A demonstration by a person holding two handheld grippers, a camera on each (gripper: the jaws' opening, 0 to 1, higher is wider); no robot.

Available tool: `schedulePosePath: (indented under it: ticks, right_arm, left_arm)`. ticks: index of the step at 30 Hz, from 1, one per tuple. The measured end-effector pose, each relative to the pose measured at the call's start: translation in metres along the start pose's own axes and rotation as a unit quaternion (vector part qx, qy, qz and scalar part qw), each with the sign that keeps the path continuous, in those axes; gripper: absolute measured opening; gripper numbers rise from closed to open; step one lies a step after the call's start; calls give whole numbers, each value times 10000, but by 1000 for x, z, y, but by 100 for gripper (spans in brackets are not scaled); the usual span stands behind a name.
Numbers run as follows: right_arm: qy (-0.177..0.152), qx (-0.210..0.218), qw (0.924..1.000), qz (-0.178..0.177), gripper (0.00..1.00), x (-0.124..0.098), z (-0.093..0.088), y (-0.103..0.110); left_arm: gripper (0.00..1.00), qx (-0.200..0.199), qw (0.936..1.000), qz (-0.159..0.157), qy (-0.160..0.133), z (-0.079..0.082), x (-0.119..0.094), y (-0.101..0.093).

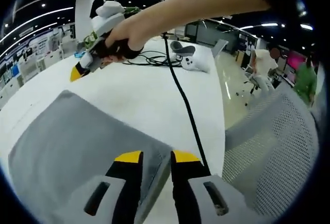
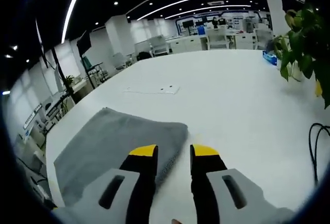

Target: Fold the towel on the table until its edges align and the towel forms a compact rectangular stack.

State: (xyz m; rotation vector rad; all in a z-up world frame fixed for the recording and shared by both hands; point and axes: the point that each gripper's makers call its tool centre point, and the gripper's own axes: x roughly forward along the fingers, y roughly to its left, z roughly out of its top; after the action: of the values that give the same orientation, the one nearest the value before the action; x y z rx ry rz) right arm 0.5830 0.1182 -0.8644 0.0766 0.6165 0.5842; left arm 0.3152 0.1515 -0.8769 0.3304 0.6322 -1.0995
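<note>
Towel (image 2: 116, 146) is lying flat, grey, on the white table (image 2: 232, 100); your left gripper (image 1: 156, 158) and right gripper (image 2: 174, 150) are both hovering over its edge, jaws parted, gripping nothing.

My left view looked low across the grey towel (image 1: 77, 146) toward my right gripper (image 1: 82, 70); my right view faced the opposite way, sharing towel and white table (image 2: 242, 95).
</note>
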Motion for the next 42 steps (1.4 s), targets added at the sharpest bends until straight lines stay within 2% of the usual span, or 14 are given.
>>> schedulePosePath:
  ticks: [5,8,11,13,17,21,25,32,35,42]
  right_arm:
    - [-44,32,10000,-13,22,3,1,7]
    - [-49,140,9999,-6,21,12,2,1]
    - [-15,113,9999,-7,21,15,0,4]
    - [4,127,9999,-25,20,20,0,2]
    - [50,120,9999,-61,20,31,-1,-5]
    - [116,126,9997,-145,19,42,-4,-11]
    - [202,26,9995,-225,19,46,-7,-7]
    - [163,-43,9993,-340,17,59,-1,-10]
    - [213,-96,9993,-305,17,64,0,-6]
    - [170,-64,9994,-278,13,74,-1,-11]
  left_arm:
    - [18,-38,9996,-264,20,2,8,-11]
    - [17,46,9994,-325,64,1,14,-14]
    - [15,57,9993,-345,129,-1,19,-14]
    - [13,416,9981,-261,365,-10,22,-9]
    - [13,261,9983,-375,358,-12,27,-12]
    - [15,302,9983,-328,376,-13,29,-12]
    - [15,366,9979,-284,454,-15,31,-13]
    - [14,847,9947,-138,570,-18,34,-14]
    - [14,958,9935,-117,603,-18,34,-14]
    - [13,1124,9919,-33,587,-18,34,-14]
